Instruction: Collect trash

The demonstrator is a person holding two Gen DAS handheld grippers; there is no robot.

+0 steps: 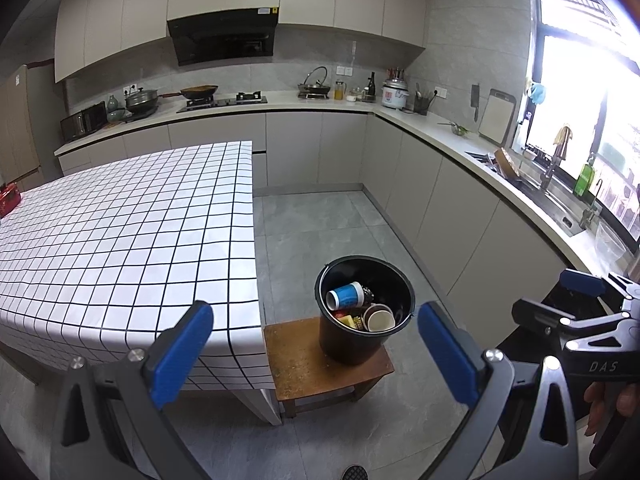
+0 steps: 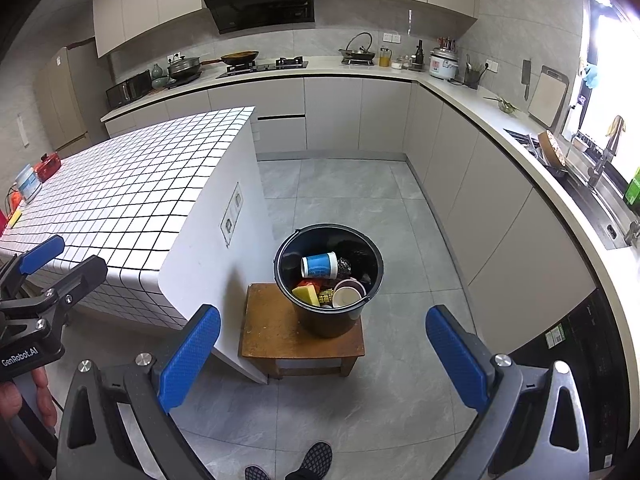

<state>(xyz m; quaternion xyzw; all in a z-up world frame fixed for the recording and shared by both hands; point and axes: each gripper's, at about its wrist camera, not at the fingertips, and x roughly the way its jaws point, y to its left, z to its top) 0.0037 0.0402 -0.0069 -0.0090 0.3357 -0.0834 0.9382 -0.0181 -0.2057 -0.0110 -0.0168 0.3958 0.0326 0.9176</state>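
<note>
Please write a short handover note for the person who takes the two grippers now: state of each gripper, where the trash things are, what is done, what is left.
Left gripper: open, holds nothing.
Right gripper: open, holds nothing.
The black bucket stands on the wooden stool beside the checkered table.
In the bucket: a blue and white cup on its side, a paper cup, a yellow piece, and other items too small to identify.
Done: the table part nearest the bucket shows no trash.
Left: check the small items at the table's far left edge; I cannot tell whether they are trash.
</note>
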